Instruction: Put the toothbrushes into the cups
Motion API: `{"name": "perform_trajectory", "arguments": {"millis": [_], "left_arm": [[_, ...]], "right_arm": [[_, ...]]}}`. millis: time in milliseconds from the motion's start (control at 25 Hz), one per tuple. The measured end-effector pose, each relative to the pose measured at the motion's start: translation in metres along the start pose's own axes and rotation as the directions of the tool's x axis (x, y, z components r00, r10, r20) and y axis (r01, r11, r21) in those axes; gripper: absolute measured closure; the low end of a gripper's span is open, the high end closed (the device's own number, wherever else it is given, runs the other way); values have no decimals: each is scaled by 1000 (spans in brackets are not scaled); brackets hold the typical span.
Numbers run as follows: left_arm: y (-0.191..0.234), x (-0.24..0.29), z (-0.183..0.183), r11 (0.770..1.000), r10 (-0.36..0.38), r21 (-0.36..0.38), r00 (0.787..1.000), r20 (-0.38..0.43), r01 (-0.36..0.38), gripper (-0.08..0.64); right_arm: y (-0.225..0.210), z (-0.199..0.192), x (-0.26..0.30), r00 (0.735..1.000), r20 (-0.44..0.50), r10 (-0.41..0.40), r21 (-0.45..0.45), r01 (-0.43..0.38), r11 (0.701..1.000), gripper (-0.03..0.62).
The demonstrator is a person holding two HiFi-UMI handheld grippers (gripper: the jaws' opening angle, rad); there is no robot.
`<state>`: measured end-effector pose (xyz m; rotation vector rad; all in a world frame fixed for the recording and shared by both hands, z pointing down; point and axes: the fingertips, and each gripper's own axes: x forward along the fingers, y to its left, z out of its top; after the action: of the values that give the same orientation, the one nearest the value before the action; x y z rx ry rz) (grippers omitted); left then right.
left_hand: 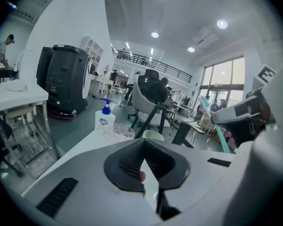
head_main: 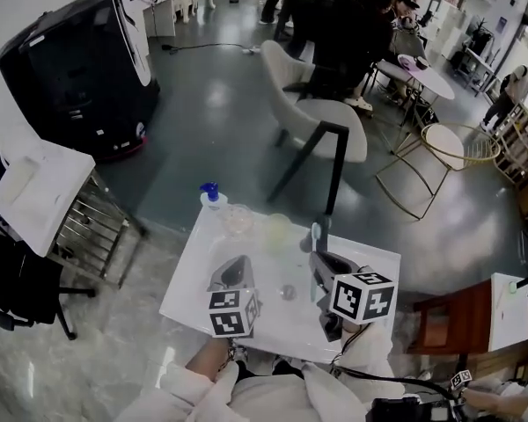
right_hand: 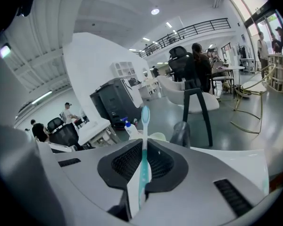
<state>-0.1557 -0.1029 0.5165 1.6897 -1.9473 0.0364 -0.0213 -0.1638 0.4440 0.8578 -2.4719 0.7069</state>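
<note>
No legible text; pump bottle [left_hand: 105, 122] label unreadable.

Above the table's [head_main: 190, 295] near edge, the right gripper [right_hand: 142, 175] clamps a teal toothbrush [right_hand: 144, 126] and the left gripper [left_hand: 147, 174] pinches a small pink tip [left_hand: 140, 176].

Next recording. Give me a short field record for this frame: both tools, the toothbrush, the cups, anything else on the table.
left tool: jaws close together; small pinkish bit between them, unidentifiable
right tool: shut on teal toothbrush, bristle end pointing up and away
cups: clear cup, pale green cup, dark cup, along the far edge of the white table
cup contents: no brush visible in the clear or green cup
other: pump bottle beside the clear cup
</note>
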Motion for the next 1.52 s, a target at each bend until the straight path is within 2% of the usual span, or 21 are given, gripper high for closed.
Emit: {"name": "perform_trajectory", "arguments": {"millis": [360, 600, 880, 1520], "left_arm": [[49, -12, 12, 998, 64, -10, 998, 2, -64, 563], [80, -10, 14, 995, 95, -7, 995, -16, -95, 563], [109, 10, 21, 994, 106, -14, 994, -35, -107, 563], [147, 59, 20, 995, 88, -46, 992, -88, -92, 563]], "right_arm": [[47, 31, 47, 993, 66, 98, 2, -98, 995, 549], [64, 37, 82, 990, 71, 120, 9, -121, 993, 549], [72, 46, 126, 990, 71, 120, 12, -121, 993, 549], [68, 70, 225, 981, 187, 55, -9, -54, 998, 549]]}}
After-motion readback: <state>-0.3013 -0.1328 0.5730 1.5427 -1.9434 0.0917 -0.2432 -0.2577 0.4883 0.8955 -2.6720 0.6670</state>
